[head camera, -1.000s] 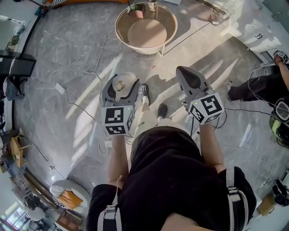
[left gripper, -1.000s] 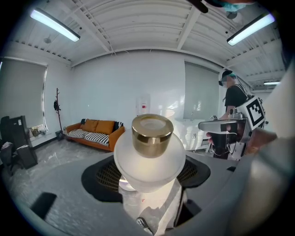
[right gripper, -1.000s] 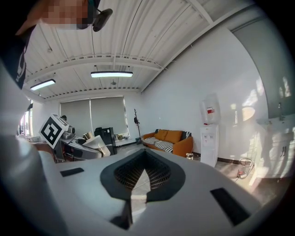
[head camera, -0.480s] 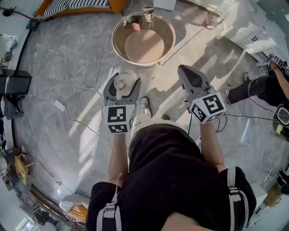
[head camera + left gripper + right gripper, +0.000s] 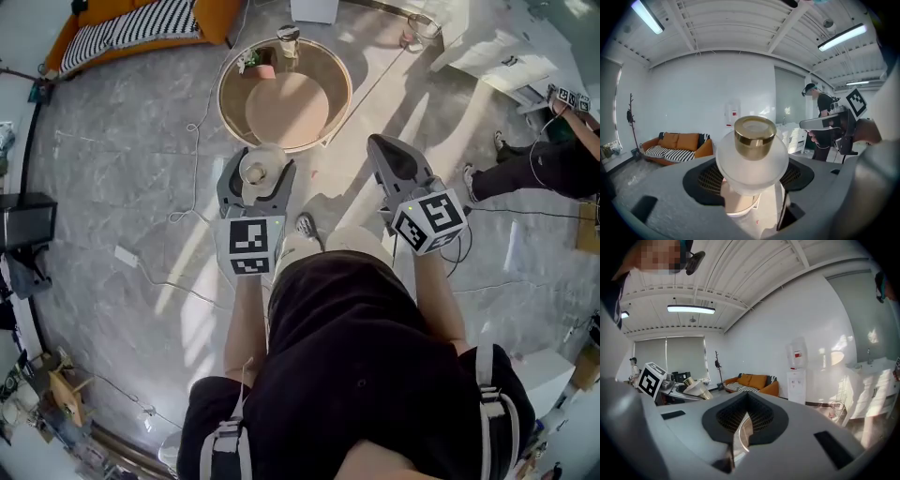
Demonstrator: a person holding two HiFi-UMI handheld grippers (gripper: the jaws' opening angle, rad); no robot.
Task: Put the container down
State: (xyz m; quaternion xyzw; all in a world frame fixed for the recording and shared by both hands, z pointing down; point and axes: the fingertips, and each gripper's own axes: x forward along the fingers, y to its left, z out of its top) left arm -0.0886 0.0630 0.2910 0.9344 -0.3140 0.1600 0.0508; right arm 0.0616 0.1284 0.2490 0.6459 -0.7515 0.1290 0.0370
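Note:
The container (image 5: 258, 171) is a frosted white jar with a gold lid (image 5: 754, 135). It sits upright between the jaws of my left gripper (image 5: 256, 180), which is shut on its body (image 5: 751, 165) and holds it in the air, just short of the round table (image 5: 230, 111). In the right gripper view the container (image 5: 696, 389) shows at the left. My right gripper (image 5: 397, 161) is level with the left one, to its right, with its jaws together and nothing in them (image 5: 742, 426).
The round rimmed table carries a round board (image 5: 286, 105), a small plant pot (image 5: 258, 64) and a glass (image 5: 288, 39). Cables (image 5: 192, 141) trail over the marble floor. An orange sofa (image 5: 141, 23) stands far left. Another person (image 5: 544, 159) is at the right.
The person has walked forward: the round table now lies closer to both grippers. The left gripper still holds the container and the right stays shut and empty.

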